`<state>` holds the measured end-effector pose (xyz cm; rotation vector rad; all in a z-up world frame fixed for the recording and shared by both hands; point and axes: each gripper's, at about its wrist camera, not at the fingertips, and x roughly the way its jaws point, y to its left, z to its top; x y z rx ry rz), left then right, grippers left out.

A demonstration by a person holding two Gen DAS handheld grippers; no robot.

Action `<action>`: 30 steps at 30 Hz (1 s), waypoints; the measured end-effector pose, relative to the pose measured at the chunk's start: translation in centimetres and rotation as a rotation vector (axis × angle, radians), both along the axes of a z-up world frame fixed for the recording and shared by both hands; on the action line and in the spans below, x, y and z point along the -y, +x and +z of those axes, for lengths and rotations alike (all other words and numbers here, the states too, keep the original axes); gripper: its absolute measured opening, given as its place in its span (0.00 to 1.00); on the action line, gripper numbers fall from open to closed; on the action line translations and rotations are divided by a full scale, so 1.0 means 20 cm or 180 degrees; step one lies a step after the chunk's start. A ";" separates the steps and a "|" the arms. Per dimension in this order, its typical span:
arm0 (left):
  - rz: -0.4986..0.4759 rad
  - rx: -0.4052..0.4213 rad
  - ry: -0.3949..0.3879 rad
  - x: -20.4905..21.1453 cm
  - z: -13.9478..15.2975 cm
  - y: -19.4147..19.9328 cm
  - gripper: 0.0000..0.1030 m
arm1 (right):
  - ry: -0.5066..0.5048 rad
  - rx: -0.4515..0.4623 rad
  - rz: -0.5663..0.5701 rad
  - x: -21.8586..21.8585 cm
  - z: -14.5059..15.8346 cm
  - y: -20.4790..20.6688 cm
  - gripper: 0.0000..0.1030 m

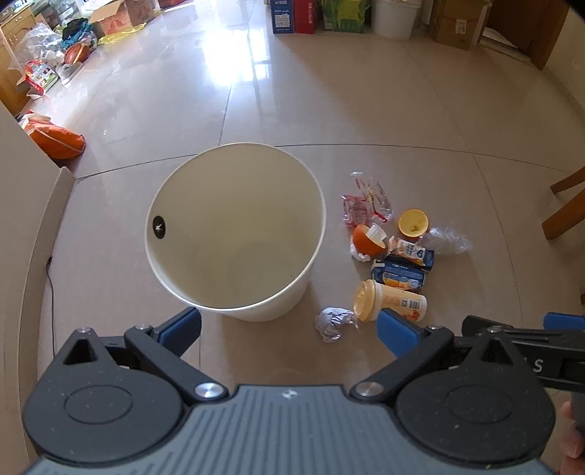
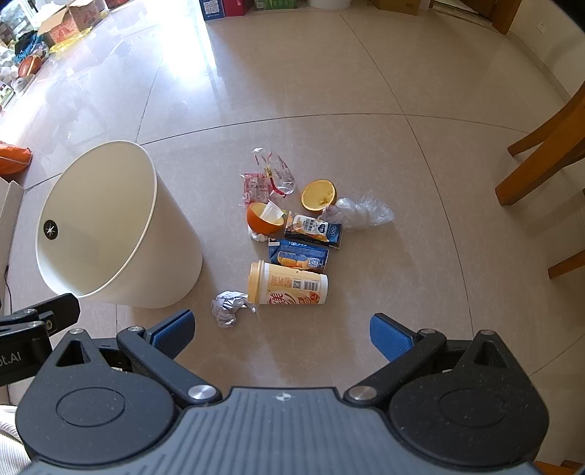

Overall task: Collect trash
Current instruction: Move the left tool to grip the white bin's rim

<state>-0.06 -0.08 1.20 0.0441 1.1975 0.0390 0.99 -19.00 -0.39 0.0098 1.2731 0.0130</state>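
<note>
A white bin [image 1: 310, 252] [image 2: 175, 234] stands on the tiled floor with nothing visible inside. To its right lies a heap of trash: a yellow cup [image 2: 289, 288] [image 1: 391, 301] on its side, a crumpled paper ball [image 2: 228, 307] [image 1: 332, 323], two blue cartons [image 2: 298, 254], two orange halves [image 2: 319, 194], clear wrappers [image 2: 270, 175] and a clear bag [image 2: 362, 212]. My left gripper [image 1: 289, 329] hovers open over the bin's near rim. Open too, my right gripper [image 2: 281, 332] hangs just short of the cup and the paper ball.
Wooden chair legs [image 2: 541, 153] stand at the right. Boxes and bags [image 1: 109, 18] line the far wall and left side, with an orange bag [image 1: 55, 140] on the floor. A pale furniture edge [image 1: 22, 219] and a black cable [image 1: 49, 292] run along the left.
</note>
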 end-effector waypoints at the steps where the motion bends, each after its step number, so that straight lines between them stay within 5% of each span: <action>1: 0.0003 0.0006 -0.0002 0.00 0.00 0.00 0.99 | -0.0001 0.0006 0.0007 0.00 0.00 0.00 1.00; 30: -0.0189 0.0242 -0.0015 -0.02 -0.01 0.03 0.99 | -0.0004 0.0044 0.0112 -0.01 -0.03 0.03 1.00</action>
